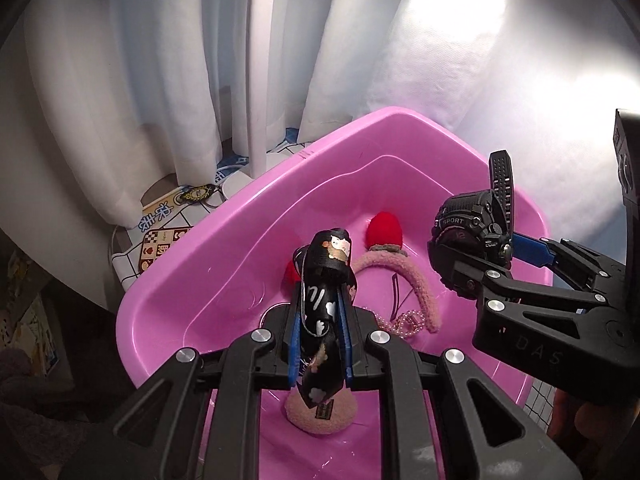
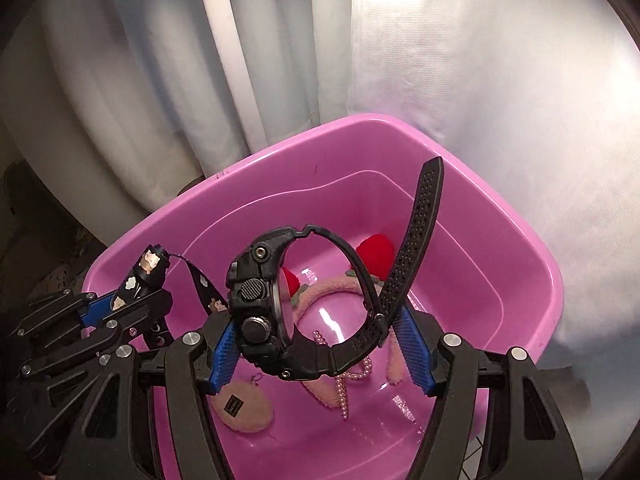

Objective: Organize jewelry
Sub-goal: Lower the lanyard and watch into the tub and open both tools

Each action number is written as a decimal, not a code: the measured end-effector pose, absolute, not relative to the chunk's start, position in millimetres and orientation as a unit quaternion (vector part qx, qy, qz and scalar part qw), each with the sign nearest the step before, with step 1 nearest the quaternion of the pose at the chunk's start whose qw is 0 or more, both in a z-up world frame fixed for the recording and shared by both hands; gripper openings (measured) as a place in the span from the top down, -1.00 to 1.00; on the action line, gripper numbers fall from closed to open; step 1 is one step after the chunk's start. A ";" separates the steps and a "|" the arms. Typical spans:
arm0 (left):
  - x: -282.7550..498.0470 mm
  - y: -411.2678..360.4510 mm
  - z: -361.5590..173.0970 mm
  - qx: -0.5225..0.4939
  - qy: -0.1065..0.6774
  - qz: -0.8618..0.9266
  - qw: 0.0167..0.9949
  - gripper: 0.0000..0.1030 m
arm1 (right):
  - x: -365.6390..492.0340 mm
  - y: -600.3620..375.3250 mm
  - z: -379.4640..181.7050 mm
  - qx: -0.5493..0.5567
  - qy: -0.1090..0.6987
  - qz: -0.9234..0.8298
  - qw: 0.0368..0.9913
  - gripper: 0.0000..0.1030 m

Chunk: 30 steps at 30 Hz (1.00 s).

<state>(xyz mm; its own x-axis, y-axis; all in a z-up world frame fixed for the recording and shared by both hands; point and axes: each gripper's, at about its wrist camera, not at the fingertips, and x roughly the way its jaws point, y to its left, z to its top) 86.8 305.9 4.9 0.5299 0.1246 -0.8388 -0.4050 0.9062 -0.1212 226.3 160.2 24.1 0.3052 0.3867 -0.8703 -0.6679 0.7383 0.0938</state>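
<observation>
A pink plastic tub (image 1: 332,152) (image 2: 360,136) holds a pink fluffy headband with red strawberries (image 1: 396,276) (image 2: 332,286), a pearl chain (image 1: 408,320) (image 2: 344,392) and a pink fluffy pouch (image 1: 320,412) (image 2: 244,408). My left gripper (image 1: 320,316) (image 2: 124,300) is shut on a black cartoon-print strap item (image 1: 324,296) (image 2: 146,276) above the tub. My right gripper (image 2: 316,344) (image 1: 492,256) is shut on a black sport watch (image 2: 272,300) (image 1: 468,236), also above the tub, its strap sticking up.
White curtains (image 1: 200,80) (image 2: 480,80) hang close behind the tub. At the left in the left wrist view lie patterned cards and a key tag (image 1: 176,216) on a checked cloth. A white pole (image 1: 260,80) stands behind the tub.
</observation>
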 end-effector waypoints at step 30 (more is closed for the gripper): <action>106.6 327.4 -34.9 -0.181 0.533 0.163 0.811 -0.20 | 284.7 198.4 -51.6 -0.160 0.619 0.246 0.728 -0.33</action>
